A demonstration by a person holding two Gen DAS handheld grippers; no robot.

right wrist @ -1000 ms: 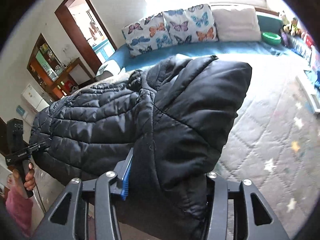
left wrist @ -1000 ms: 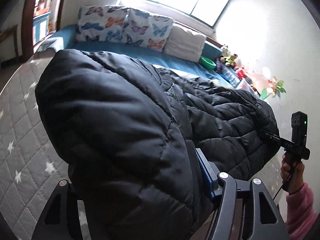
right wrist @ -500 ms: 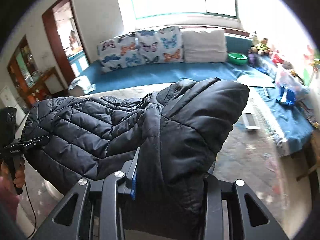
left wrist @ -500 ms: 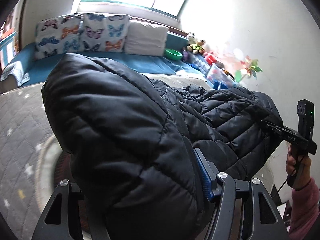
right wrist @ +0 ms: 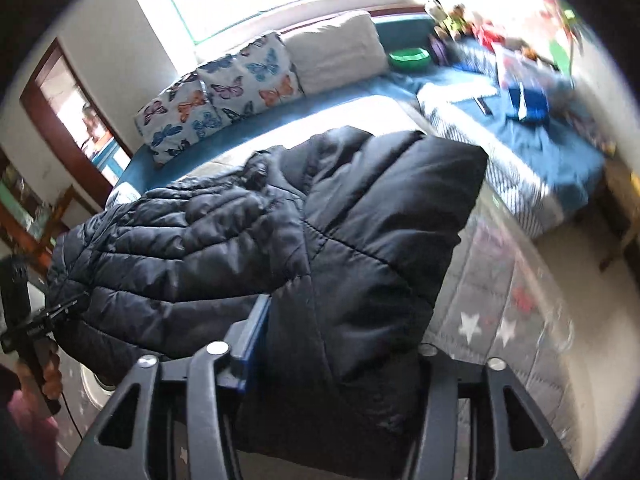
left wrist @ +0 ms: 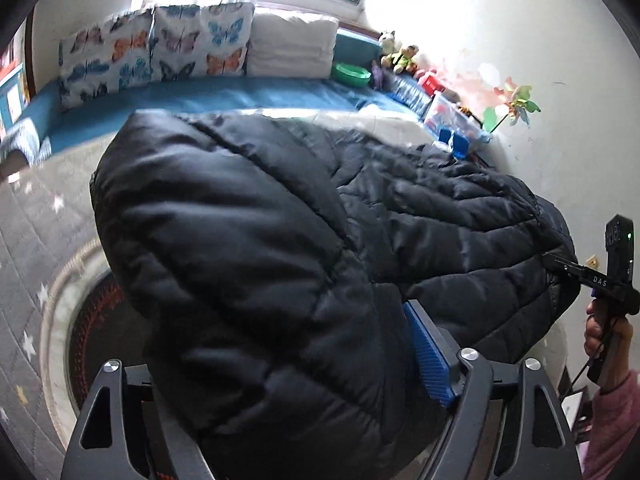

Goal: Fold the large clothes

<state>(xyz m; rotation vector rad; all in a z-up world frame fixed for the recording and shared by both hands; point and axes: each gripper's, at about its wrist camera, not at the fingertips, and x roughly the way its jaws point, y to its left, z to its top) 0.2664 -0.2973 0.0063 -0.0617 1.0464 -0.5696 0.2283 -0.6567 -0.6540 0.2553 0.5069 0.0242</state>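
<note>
A large black quilted puffer jacket (left wrist: pixel 312 240) hangs in the air, stretched between both grippers. My left gripper (left wrist: pixel 304 380) is shut on one bunched end of it, the blue pad (left wrist: pixel 428 360) pressed against the fabric. My right gripper (right wrist: pixel 332 344) is shut on the other end of the jacket (right wrist: pixel 280 240). In the left wrist view the right gripper (left wrist: pixel 560 266) shows at the far right, pinching the jacket's edge. In the right wrist view the left gripper (right wrist: pixel 68 306) shows at the far left, also pinching the edge.
A grey quilted mat with stars (left wrist: pixel 28 240) lies below, with a round white-rimmed object (left wrist: pixel 72 320) under the jacket. A blue bench (left wrist: pixel 240 92) with butterfly pillows (left wrist: pixel 160 52), a green bowl (left wrist: pixel 352 74) and toys runs along the window wall.
Both grippers have swung with the jacket toward the right side of the room. The jacket stays gripped at both ends and stretched between them.
</note>
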